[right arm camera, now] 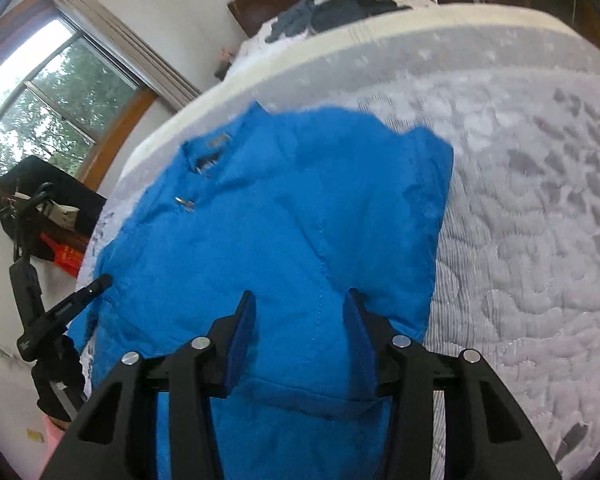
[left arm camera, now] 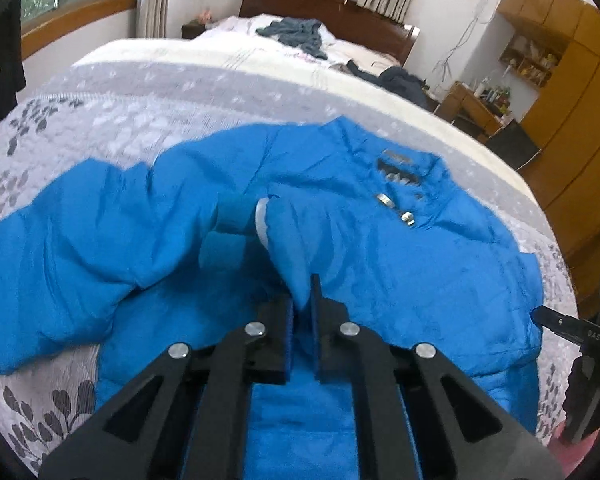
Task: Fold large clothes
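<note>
Bright blue padded jacket (left arm camera: 400,248) lies spread on the grey floral quilted bed (left arm camera: 140,112). Left claw (left arm camera: 302,308), low over the middle, pinches a sleeve cuff, apparently folding the sleeve inward. Right claw (right arm camera: 300,320) hovers wide, empty. Next: lay the cuff flat and release.

The blue jacket (left arm camera: 380,248) is a puffy quilted cloth with a faint sheen, creased and stitched in seams; small shiny metal snaps sit near its collar in the upper right of the frame. Under it the bedspread (left arm camera: 148,120) is matt quilted cloth, grey-white with a leaf print. The left claw (left arm camera: 302,304) and right claw (right arm camera: 300,320) are matt black plastic with bright round metal rivets and blue pads. The headboard (left arm camera: 328,12) is glossy dark wood.
</note>
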A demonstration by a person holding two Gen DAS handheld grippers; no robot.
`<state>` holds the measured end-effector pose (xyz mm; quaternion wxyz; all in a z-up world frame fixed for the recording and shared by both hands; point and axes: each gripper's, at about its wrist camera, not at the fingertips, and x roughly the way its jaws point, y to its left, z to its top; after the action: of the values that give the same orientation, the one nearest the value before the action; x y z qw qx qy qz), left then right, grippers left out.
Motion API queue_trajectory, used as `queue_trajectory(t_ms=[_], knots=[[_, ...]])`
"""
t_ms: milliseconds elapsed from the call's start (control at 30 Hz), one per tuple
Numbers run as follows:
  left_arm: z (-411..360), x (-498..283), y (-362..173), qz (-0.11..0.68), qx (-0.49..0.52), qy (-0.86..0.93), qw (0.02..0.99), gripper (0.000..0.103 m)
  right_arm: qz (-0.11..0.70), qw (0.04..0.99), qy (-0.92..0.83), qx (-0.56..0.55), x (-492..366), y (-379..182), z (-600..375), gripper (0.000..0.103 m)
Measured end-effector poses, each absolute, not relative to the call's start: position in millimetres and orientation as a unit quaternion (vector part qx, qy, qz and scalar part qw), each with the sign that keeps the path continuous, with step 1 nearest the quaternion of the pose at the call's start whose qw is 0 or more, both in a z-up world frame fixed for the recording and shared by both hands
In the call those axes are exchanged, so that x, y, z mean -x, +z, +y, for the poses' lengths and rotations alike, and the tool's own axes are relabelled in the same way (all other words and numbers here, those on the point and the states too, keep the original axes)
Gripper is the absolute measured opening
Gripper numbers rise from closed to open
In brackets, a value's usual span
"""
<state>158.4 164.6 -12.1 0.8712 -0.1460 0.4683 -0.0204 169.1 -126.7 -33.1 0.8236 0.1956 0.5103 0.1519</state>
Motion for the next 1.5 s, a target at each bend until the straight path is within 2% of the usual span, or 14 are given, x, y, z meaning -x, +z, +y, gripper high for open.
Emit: queue_trajectory(t_ms=[67, 200, 300, 400, 533, 733, 867, 1133, 1300, 1400, 1500], knots=[[168, -163, -23, 0.473, 0.15, -0.025, 0.868, 0.007, 0.514, 0.821, 0.153, -0.196, -171, -41, -126, 0.045], [176, -161, -23, 0.472, 0.147, -0.023, 0.869, 0.019, 0.513, 0.824, 0.15, -0.187, -169, -41, -121, 0.045], [192, -150, 5, 0.441, 0.143, -0.011, 0.886, 0.021, 0.508, 0.831, 0.142, -0.179, -166, -33, -120, 0.046], [198, -138, 33, 0.401, 0.128, 0.006, 0.907, 0.033, 0.487, 0.847, 0.137, -0.163, -158, -11, -111, 0.053], [177, -138, 39, 0.412, 0.128, -0.034, 0.902, 0.034, 0.474, 0.853, 0.164, -0.147, -148, 6, -84, 0.055], [139, -161, -9, 0.475, 0.108, -0.059, 0.871, 0.034, 0.508, 0.838, 0.155, -0.126, -157, -20, -67, 0.054], [146, -175, -31, 0.496, 0.123, -0.06, 0.858, 0.03, 0.522, 0.826, 0.16, -0.138, -165, -41, -72, 0.053], [152, -167, -27, 0.494, 0.132, -0.066, 0.857, 0.032, 0.51, 0.835, 0.16, -0.129, -159, -41, -70, 0.055], [186, -129, 1, 0.46, 0.143, -0.061, 0.874, 0.059, 0.493, 0.839, 0.187, -0.132, -146, -15, -61, 0.058], [224, -94, 11, 0.444, 0.15, -0.036, 0.883, 0.065, 0.484, 0.846, 0.197, -0.11, -136, -1, -43, 0.062], [268, -61, 9, 0.445, 0.174, 0.006, 0.879, 0.066, 0.484, 0.842, 0.217, -0.094, -129, 3, -21, 0.064]])
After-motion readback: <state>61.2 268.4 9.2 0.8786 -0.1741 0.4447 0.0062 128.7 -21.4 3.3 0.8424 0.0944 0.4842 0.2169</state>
